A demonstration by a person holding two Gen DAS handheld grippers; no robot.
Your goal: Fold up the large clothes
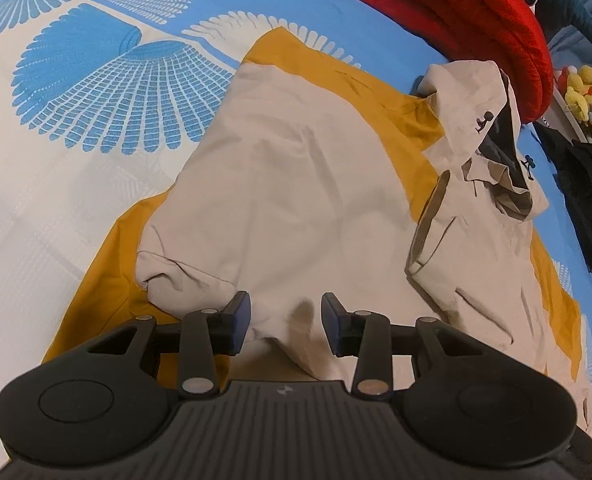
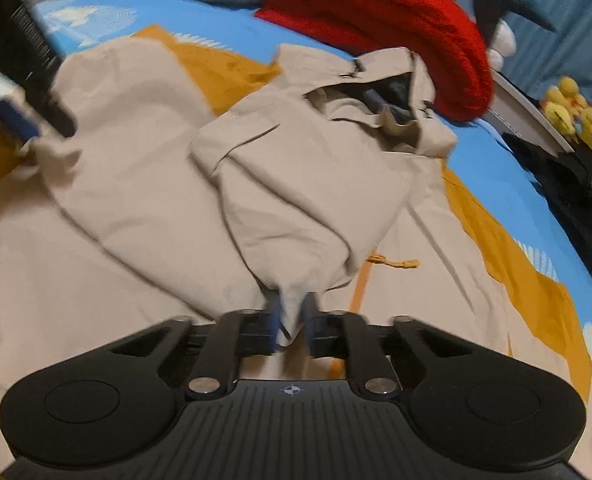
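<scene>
Right jaws tight on beige jacket (image 2: 296, 184)

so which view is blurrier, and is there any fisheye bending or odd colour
Right wrist view: motion-smeared, the jacket, the red blanket and the right gripper, pinching a fold, all soft. Left wrist view: sharp, the open left gripper and jacket creases crisp. Both: fisheye bows the bedsheet towards the edges, and the light is warm and dim.

A red quilted blanket (image 1: 496, 20) and yellow plush toys (image 1: 588, 92) lie on the blue patterned bedsheet (image 1: 95, 80).
</scene>
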